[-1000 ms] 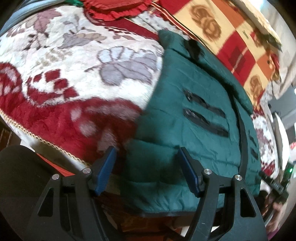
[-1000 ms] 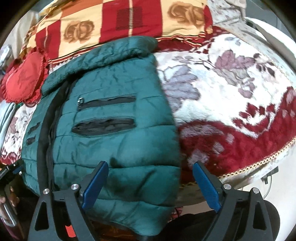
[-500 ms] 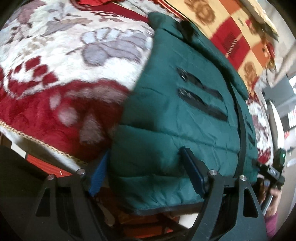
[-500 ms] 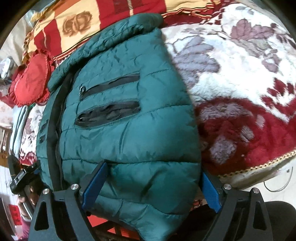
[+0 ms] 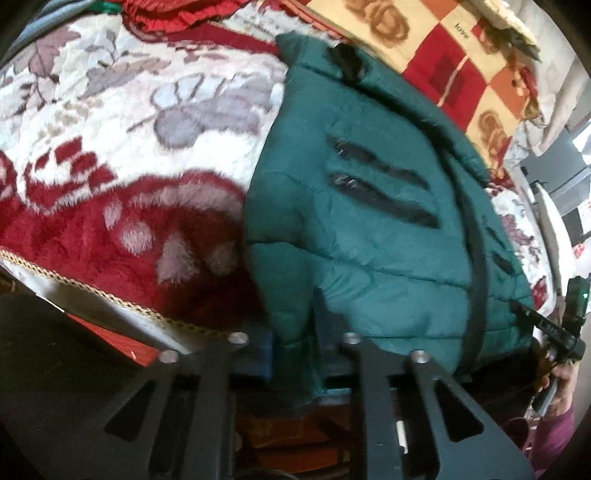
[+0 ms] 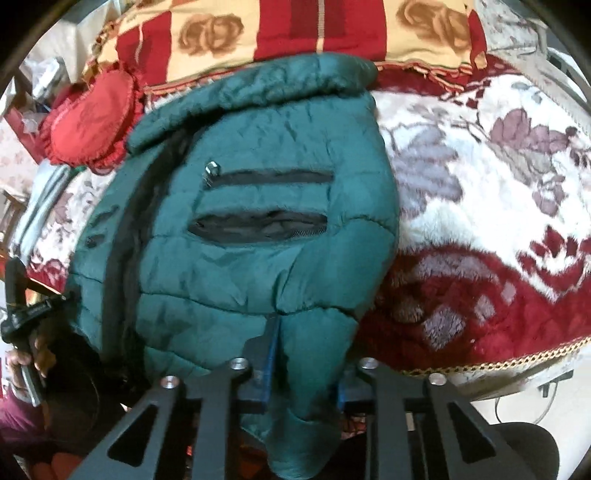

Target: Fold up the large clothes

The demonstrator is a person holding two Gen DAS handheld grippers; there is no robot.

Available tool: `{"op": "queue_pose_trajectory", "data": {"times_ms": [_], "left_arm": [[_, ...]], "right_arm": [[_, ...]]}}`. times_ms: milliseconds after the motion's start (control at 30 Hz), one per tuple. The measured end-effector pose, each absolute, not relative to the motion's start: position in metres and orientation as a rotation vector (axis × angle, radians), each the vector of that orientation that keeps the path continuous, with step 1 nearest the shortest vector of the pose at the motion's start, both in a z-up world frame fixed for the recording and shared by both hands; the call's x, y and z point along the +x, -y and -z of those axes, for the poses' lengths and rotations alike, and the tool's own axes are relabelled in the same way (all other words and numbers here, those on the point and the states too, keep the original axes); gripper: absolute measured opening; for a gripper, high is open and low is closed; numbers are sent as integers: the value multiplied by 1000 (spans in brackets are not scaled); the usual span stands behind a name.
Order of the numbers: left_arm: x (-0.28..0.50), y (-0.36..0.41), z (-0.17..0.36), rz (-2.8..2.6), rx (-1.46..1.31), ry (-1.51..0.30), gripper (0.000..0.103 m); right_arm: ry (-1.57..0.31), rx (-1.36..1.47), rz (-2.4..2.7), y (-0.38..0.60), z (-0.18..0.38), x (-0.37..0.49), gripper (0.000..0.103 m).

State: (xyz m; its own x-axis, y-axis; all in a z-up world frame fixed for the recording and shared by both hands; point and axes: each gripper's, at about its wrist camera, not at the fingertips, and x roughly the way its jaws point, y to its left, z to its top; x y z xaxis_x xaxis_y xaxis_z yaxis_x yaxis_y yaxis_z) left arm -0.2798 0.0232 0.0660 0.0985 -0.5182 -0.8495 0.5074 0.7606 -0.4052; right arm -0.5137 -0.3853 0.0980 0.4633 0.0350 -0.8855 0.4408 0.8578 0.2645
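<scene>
now the left gripper is pinched shut on the green jacket. a fold of the bottom edge is squeezed between its two blue pads, and the cloth puffs up right in front of them. the rest of the jacket spreads away from this gripper, up and to its right, with two black zip pockets further along. to the left of this gripper is the fuzzy red and white blanket, with its gold trim running just beside the left finger.

the right gripper is closing on the same jacket. a thick bunch of the hem sits between its pads, and they press on it. some cloth hangs down under the fingers. the jacket lies straight ahead of this gripper, and the blanket is off to its right. a red heart cushion is far ahead on the left. a checked quilt lies past the jacket's collar.

a person's hand shows at the left edge, holding the other tool.
</scene>
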Motion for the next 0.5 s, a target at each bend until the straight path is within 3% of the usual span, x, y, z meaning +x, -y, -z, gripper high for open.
{"op": "queue_pose_trajectory", "data": {"times_ms": [500], "left_arm": [[-261,-23,-146,874,-170,-1140,10]], "right_arm": [[-890,650,162,413,-164,-510,16]]}}
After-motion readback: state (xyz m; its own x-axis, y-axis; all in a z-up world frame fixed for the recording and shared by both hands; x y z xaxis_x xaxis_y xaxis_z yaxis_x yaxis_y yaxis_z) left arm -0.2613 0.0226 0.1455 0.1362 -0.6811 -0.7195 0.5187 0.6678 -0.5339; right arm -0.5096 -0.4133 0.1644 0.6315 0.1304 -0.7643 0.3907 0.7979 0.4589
